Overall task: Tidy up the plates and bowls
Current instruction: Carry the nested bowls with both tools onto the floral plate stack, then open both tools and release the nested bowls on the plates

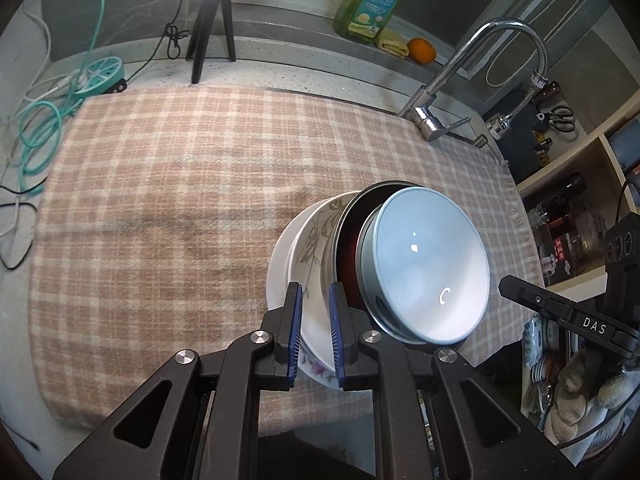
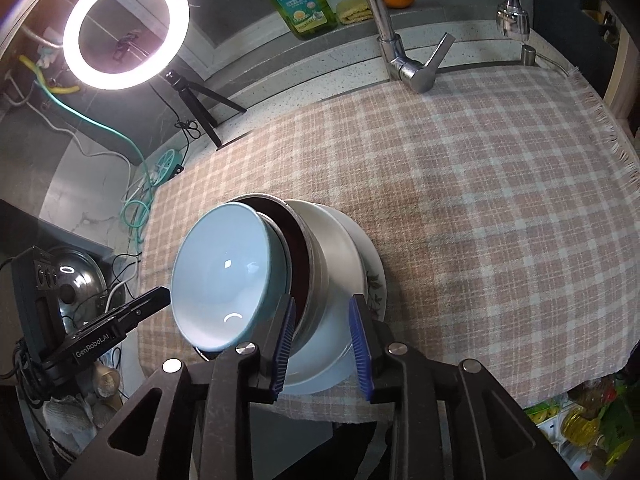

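I am holding both sets of jaws over one nested stack near the front edge of the checked-cloth tabletop [image 1: 160,200]: pale blue glazed bowl [image 1: 432,264] uppermost, inside a steel bowl with dark interior [image 1: 346,248], inside a white floral-print bowl [image 1: 312,240], on a white plate [image 1: 276,268]. My left gripper [image 1: 314,332] is standing narrowly parted astride the floral bowl's rim, gripping nothing. My right gripper [image 2: 324,344] is standing wider, also empty. Judgement: stacking looks complete; only withdrawal is remaining.
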`<state>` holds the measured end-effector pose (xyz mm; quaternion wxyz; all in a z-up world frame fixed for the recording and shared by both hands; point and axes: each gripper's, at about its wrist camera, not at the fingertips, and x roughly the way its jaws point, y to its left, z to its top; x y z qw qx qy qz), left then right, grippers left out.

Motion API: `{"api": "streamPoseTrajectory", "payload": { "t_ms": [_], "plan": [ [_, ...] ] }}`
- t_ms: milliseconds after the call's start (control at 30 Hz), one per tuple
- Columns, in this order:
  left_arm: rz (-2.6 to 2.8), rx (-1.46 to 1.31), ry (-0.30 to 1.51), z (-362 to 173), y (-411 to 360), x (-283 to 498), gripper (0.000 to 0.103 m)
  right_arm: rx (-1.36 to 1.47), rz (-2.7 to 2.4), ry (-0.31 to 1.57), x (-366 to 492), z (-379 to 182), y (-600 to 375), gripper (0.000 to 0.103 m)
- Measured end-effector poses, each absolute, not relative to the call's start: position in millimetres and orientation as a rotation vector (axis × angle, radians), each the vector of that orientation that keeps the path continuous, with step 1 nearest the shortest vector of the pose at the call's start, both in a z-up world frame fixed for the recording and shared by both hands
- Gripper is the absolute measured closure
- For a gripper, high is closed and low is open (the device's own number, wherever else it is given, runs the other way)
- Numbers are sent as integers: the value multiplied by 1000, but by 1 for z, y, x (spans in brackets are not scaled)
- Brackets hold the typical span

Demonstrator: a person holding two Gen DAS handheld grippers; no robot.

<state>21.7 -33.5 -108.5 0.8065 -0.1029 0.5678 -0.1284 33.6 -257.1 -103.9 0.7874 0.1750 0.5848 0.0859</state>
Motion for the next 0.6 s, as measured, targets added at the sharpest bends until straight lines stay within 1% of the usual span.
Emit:
{"api": "streamPoseTrajectory", "payload": {
  "t_ms": [67,167,233,300,367,400,467,533,600],
  "plan": [
    [-269,-212,1207,-106,-34,16,86,362,185,1248,28,-102,-256,78],
    [-257,-192,1185,-102,-36,6,86,331,188,1230,19,-100,-254,76],
    [-249,-186,1173,-100,-37,0,86,310,188,1219,14,-100,-253,67],
    [-245,-184,1164,-98,-39,-6,85,284,182,1201,7,-100,-253,65],
    [-234,-169,1146,-95,-41,-13,84,265,177,1188,0,-99,-253,65],
    [-231,-161,1138,-94,-43,-17,83,260,176,1181,-3,-98,-253,65],
    [-229,-156,1126,-91,-46,-24,75,254,178,1165,-10,-96,-254,65],
    [-225,-149,1110,-89,-49,-32,74,242,176,1141,-16,-92,-254,62],
    [-218,-146,1093,-85,-53,-39,74,222,175,1114,-23,-87,-254,62]
  ]
}}
